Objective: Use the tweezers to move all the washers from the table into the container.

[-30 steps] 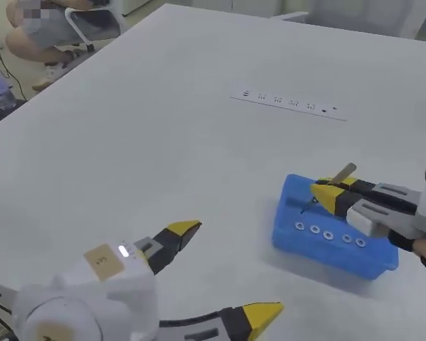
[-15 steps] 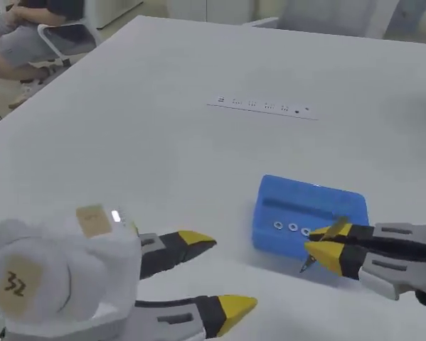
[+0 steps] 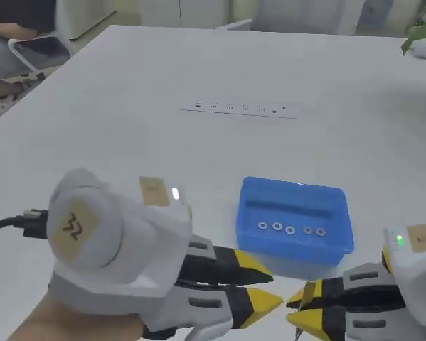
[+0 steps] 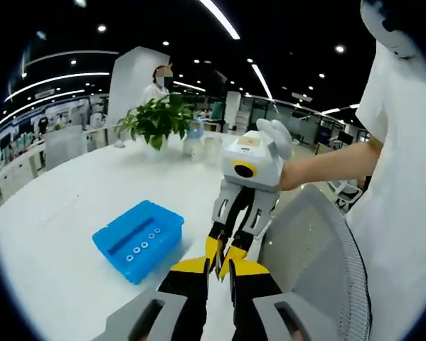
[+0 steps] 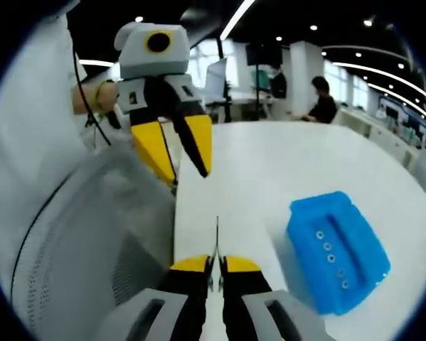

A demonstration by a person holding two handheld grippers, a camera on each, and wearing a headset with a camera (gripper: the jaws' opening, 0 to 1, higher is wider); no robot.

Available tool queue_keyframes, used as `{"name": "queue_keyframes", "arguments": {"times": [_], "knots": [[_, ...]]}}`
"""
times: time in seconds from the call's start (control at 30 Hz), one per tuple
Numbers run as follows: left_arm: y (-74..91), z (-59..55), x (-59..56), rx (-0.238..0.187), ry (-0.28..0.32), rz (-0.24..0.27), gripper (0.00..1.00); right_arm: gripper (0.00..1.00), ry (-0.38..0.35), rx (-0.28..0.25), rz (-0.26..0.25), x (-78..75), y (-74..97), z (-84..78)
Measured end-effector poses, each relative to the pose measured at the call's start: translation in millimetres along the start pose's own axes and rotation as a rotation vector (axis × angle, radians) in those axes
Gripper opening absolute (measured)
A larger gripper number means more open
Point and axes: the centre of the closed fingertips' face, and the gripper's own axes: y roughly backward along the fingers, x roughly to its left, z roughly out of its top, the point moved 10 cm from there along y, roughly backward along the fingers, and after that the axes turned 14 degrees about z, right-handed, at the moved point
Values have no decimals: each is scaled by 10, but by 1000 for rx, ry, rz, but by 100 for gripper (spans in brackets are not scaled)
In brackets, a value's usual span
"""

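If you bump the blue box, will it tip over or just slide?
It would probably slide, not tip: the blue container looks low and wide, sitting flat on the smooth table. It looks like plastic, so likely light; the washers inside might jiggle.

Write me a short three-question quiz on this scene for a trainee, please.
1. How many washers lie in the blue container?
2. True or false: the right gripper is shut on the tweezers.
3. The washers lie: A in a row, B in a heap, C stacked on one another.
Key: 1 five; 2 true; 3 A.
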Motion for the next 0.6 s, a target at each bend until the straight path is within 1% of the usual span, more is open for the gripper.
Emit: {"name": "queue_keyframes", "arguments": {"times": [0.03, 0.1, 0.13, 0.17, 0.2, 0.3, 0.33, 0.37, 0.43, 0.47, 0.5, 0.53, 0.57, 0.6], "knots": [[-31, 20, -15, -3, -10, -27, 7, 3, 17, 13, 10, 18, -18, 7], [-75, 41, -36, 12, -15, -56, 6, 3, 29, 36, 23, 41, -38, 14], [-106, 57, -48, 21, -34, -68, 5, 3, 41, 54, 25, 53, -48, 18], [-124, 65, -54, 22, -48, -76, 4, 3, 48, 61, 26, 58, -54, 22], [-151, 72, -65, 33, -58, -87, 3, 3, 54, 70, 26, 62, -58, 25], [-205, 81, -73, 41, -76, -109, 2, 3, 61, 78, 21, 52, -55, 27], [-226, 75, -73, 49, -83, -120, 2, 3, 63, 83, 18, 49, -54, 28], [-240, 66, -76, 63, -97, -122, 2, 3, 64, 84, 14, 43, -54, 29], [-265, 41, -68, 93, -167, -115, 0, 3, 67, 85, 5, 29, -51, 32], [-281, 34, -76, 98, -159, -112, 0, 3, 69, 90, 1, 24, -51, 30], [-306, 23, -68, 99, -158, -120, 0, 3, 73, 109, -7, 13, -52, 24], [-317, 9, -55, 99, -161, -117, 0, 3, 80, 130, -15, 5, -53, 12], [-340, -15, -33, 104, -161, -110, 0, 3, 88, 159, -36, -18, -54, -5], [-347, -23, -27, 108, -162, -109, 0, 3, 90, 174, -49, -29, -54, -17]]}}
